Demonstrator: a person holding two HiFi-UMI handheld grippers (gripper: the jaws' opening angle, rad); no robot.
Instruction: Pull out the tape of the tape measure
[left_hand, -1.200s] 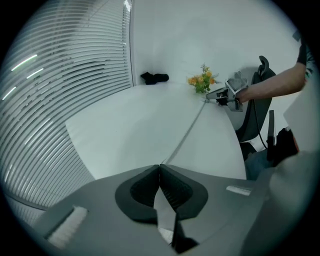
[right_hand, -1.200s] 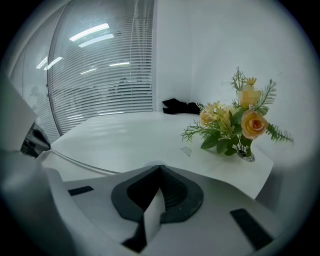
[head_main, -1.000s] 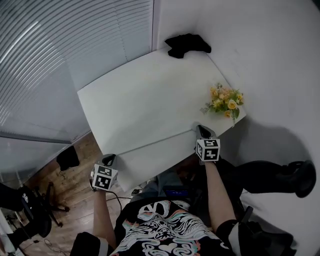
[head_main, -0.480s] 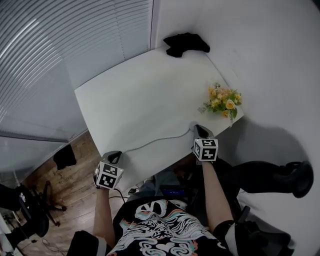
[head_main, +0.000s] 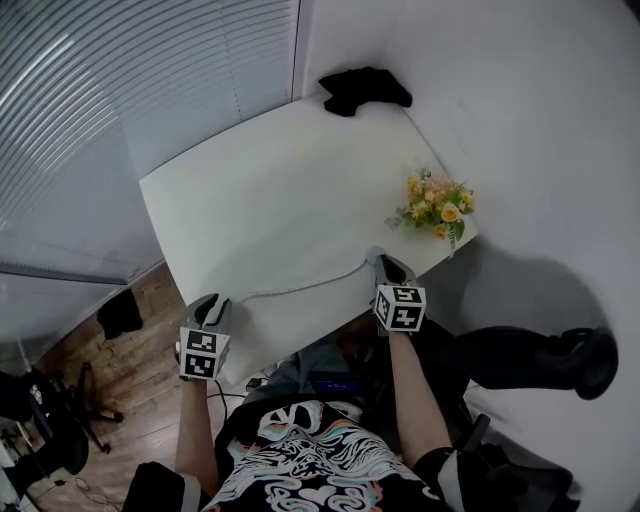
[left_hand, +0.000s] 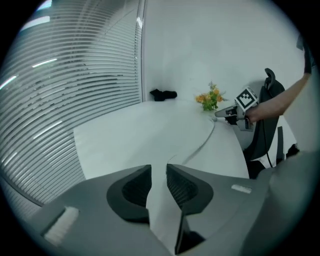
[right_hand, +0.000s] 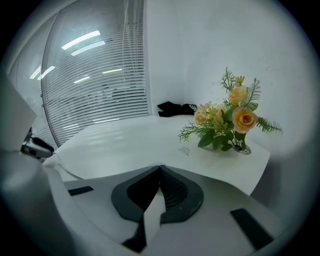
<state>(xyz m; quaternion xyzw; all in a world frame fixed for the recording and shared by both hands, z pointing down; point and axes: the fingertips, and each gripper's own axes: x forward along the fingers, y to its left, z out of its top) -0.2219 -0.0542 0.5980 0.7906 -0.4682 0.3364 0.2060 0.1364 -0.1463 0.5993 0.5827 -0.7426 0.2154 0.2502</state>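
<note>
Left gripper (left_hand: 159, 169): parted by a narrow slot, having just been opening. Grips nothing; shows only bare table (head_main: 230, 200) through the slot. Hangs at the near left corner of the table, by the edge, with wooden floor (head_main: 120, 375) beside and below.

Right gripper (right_hand: 160, 168): closed tip to tip. Sits at the near edge, toward the right corner. Meets the end of the tape (left_hand: 205, 141) at its tips; cannot tell whether pinching it.

Tape: thin, pale. Lies flat on the table in a shallow curve along the near edge, from just ahead of the left gripper across to the right one. Stops short of the left jaws, not touching them.

Flowers (right_hand: 225, 122): just beyond the right gripper, near the right edge and its corner.

Cloth (head_main: 362, 88): black, bunched at the far corner against the wall, well apart from both grippers.

Open run of bare table between tape and cloth, edge to edge.

Blinds (head_main: 120, 90): close along the left side of the table.

Chair (head_main: 540, 355): black, off the table on the right.
</note>
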